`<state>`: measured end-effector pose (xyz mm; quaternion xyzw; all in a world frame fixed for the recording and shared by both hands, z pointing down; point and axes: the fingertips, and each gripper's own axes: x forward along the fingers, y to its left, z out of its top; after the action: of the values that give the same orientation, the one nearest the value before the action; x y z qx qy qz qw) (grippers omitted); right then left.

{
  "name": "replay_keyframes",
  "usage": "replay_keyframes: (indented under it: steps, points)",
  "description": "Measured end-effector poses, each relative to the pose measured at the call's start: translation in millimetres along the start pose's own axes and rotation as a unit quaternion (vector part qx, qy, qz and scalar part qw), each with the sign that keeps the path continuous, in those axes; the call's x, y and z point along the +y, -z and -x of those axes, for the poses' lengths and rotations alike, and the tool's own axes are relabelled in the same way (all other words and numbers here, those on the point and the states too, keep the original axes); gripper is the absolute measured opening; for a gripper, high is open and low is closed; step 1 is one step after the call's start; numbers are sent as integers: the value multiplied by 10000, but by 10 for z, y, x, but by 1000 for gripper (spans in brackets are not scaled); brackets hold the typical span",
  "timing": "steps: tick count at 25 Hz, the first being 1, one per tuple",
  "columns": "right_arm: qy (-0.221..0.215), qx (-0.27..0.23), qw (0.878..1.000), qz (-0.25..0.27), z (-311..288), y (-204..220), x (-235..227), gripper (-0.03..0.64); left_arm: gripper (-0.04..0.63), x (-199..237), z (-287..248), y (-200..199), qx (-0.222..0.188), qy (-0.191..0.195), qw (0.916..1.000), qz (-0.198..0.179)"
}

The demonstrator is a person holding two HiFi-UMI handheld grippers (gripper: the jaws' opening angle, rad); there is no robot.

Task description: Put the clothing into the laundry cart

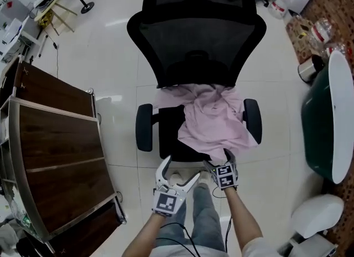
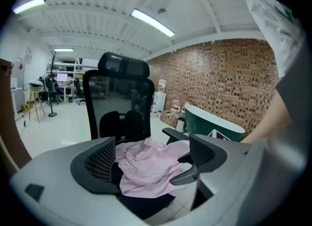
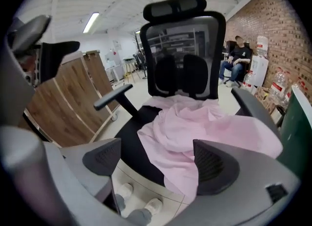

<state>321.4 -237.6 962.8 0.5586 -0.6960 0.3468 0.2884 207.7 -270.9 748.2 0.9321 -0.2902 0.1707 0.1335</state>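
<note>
Going for: the pink shirt [image 1: 213,120]. It's crumpled in a heap on the seat of the black office chair [image 1: 196,34], with one edge hanging over the seat front and the far side spilling toward the armrest [image 1: 253,118].
Left fingers: the left gripper [image 1: 178,174] is spread wide and holding nothing. It sits low in front of the seat, and the shirt is out ahead of it, not between the fingers.
Right fingers: the right gripper [image 1: 220,160] is also wide open and empty. It's tipped down right beside the hanging hem, and I can't tell if it's brushing the cloth.
Cart: I'm guessing the green tub with the white rim [image 1: 318,134] on the chair's right is the laundry cart. It's well apart from the shirt.
How it'll handle: I reckon it's light, thin and totally floppy. It'll sag and trail once lifted, and a loose sleeve could drag over that armrest.
Where to grab: I'd pinch a bunched fold in the thick middle of the heap with one gripper and take the hanging hem with the other. That way less of it dangles.
Progress: nothing's been picked up yet.
</note>
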Motion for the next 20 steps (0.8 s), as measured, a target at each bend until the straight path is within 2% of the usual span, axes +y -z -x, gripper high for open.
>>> replay_keyframes:
  steps: [2, 6, 8, 9, 15, 17, 18, 19, 20]
  points:
    - [178, 157, 9996, 147, -446, 93, -223, 495, 449, 65, -159, 244, 199, -14, 9998, -9]
    - [732, 268, 9950, 629, -1229, 32, -774, 563, 449, 180, -416, 752, 534, 104, 9985, -44]
    - [802, 429, 9920, 877, -1595, 24, -959, 616, 449, 226, -466, 945, 697, 70, 9975, 81]
    - [798, 500, 9908, 977, -1767, 38, -1028, 620, 449, 257, -472, 1024, 766, 38, 9970, 131]
    - [822, 678, 9916, 734, -2287, 257, -1324, 617, 449, 468, -474, 1195, 944, -298, 9939, 482]
    - [816, 650, 9915, 773, -2341, 232, -1344, 594, 449, 527, -498, 1197, 948, -342, 9937, 490]
    - [810, 673, 9914, 771, -2334, 196, -1353, 562, 449, 548, -515, 1183, 931, -352, 9940, 464]
    - [799, 718, 9913, 760, -2304, 157, -1363, 525, 449, 557, -527, 1156, 906, -361, 9943, 442]
    - [767, 779, 9912, 745, -2274, 137, -1371, 440, 449, 553, -533, 1116, 870, -371, 9946, 434]
